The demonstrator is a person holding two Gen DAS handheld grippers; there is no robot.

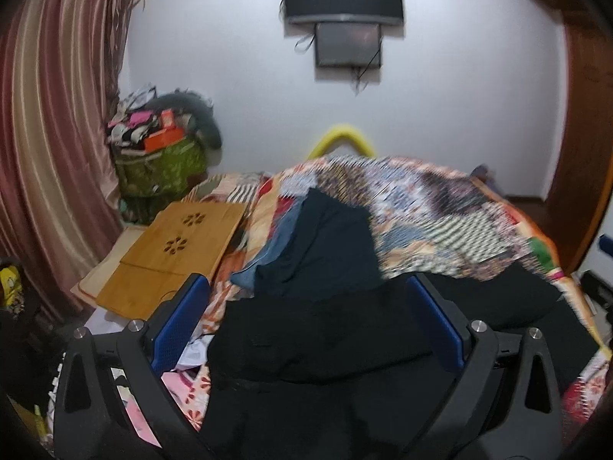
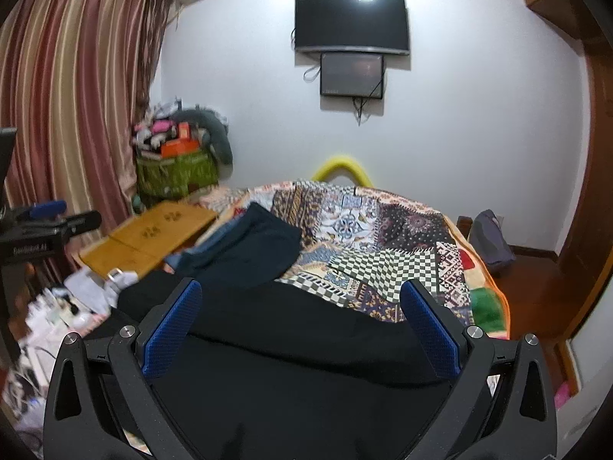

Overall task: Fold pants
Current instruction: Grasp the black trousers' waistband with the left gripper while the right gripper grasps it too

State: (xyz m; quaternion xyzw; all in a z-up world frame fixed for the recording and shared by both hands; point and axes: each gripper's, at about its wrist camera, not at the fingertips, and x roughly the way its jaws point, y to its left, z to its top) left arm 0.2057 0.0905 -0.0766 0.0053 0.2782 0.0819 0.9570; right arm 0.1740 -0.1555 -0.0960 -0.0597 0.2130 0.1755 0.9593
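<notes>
The black pants (image 2: 291,341) lie spread across the near part of the bed, on top of the patchwork bedspread (image 2: 383,237). In both wrist views the dark fabric fills the space below and between the blue-padded fingers.

The left tongs (image 1: 306,306) stand wide open above the pants; nothing is clamped between the fingers (image 1: 180,322). Whether the pads touch the cloth cannot be told.

The right tongs (image 2: 300,314) are likewise spread wide, with the pants lying under the gap and no fabric gripped between the fingers (image 2: 172,329).

A second dark navy garment (image 1: 322,249) lies beyond the pants, partly over a blue piece of cloth (image 1: 268,253). A wooden lap tray (image 1: 172,253) rests at the left edge of the bed. A green bag (image 2: 176,172) stuffed with items stands in the corner beside the striped curtain (image 2: 69,96). A television (image 2: 350,25) hangs on the white wall, with a smaller screen (image 2: 351,74) mounted directly below it. A yellow curved tube (image 2: 343,168) shows behind the far edge of the bed
</notes>
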